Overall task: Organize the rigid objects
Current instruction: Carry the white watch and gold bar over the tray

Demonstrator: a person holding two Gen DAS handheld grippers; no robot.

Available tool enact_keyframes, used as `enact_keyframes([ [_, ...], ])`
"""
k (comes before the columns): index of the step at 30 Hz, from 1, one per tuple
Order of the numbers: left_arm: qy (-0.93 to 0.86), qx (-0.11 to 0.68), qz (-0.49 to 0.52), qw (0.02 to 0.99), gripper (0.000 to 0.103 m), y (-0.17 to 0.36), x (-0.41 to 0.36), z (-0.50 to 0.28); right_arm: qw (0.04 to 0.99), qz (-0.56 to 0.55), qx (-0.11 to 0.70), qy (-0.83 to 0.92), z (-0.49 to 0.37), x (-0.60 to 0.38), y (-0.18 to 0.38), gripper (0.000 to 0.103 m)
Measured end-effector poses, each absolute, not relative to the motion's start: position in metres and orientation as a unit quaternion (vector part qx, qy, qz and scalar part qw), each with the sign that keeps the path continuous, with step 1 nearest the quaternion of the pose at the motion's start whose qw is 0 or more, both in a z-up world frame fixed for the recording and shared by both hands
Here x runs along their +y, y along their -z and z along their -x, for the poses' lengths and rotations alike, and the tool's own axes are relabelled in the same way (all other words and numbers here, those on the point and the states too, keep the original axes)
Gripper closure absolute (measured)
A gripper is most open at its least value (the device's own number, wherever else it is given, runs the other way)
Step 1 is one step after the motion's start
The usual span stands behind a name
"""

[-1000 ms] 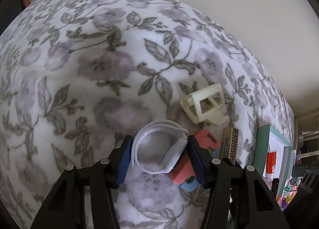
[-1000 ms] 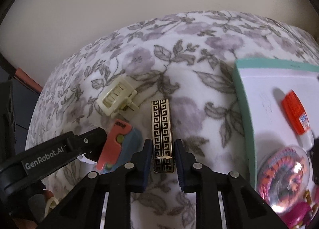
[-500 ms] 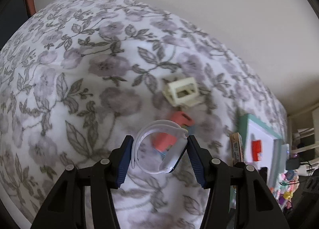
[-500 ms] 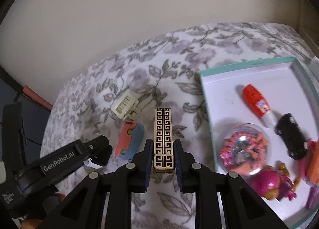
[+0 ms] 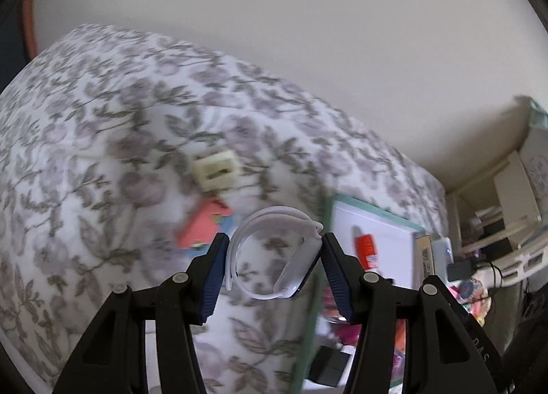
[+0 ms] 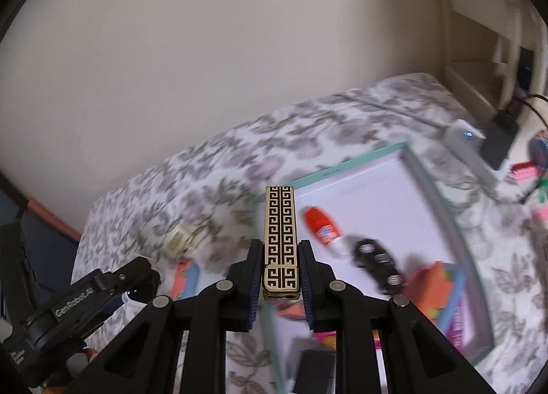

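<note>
Right wrist view: right tool (image 6: 281,274) pinches the patterned lighter (image 6: 281,243), long axis pointing straight ahead, over the near-left edge of the teal tray (image 6: 441,202). Tray holds a glue bottle (image 6: 320,224), black toy car (image 6: 378,265) and other toys. Left tool (image 5: 272,265) grips a white watch (image 5: 274,257), with the tray just to its right on the bed (image 5: 102,120).

Both claws have risen off the bed: the left claw (image 5: 272,269) carries the watch (image 5: 274,257), the right claw (image 6: 281,275) the patterned bar (image 6: 281,239), now over the tray (image 6: 441,209).
</note>
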State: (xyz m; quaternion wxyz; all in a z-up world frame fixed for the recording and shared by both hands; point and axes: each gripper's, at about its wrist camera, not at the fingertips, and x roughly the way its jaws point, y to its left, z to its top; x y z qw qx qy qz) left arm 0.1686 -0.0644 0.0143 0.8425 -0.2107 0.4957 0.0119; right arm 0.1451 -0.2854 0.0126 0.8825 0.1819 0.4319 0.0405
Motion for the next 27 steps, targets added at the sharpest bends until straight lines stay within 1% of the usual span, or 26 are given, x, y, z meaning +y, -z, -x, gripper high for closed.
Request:
enact_keyframes([
  [7,0.051,0.508,0.177,0.841,0.047,-0.008,-0.121,-0.182,0.883,-0.184,0.431,0.016,-0.149,-0.332,-0.011,0.081],
  [16,0.093,0.531,0.164,0.826,0.046,0.013,-0.161,-0.190,0.885,-0.170,0.428,0.068,-0.157,-0.374,-0.008,0.081],
  [27,0.119,0.567,0.134,0.804,0.046,0.046,-0.197,-0.197,0.854,-0.167,0.484,0.090,-0.175,-0.379,0.039,0.081],
])
